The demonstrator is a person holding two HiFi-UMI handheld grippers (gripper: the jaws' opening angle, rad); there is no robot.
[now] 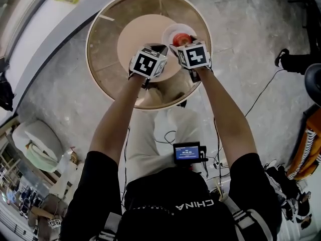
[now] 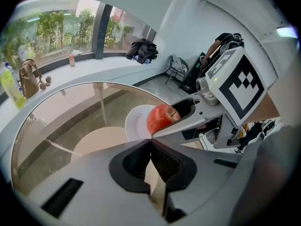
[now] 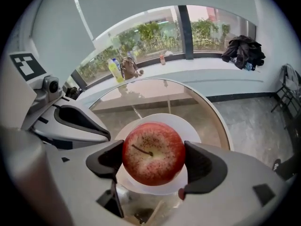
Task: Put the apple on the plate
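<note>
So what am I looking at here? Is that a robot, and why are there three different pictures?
There is no robot: a person holds a two-jaw gripper in each hand. One picture comes from a camera on the person's head, looking down. The other two come from cameras riding on each gripper. Below is a round glass table with a white plate on it. The right gripper has its jaws closed on a red apple, over the plate. The left gripper is empty, jaws together, beside it.
</note>
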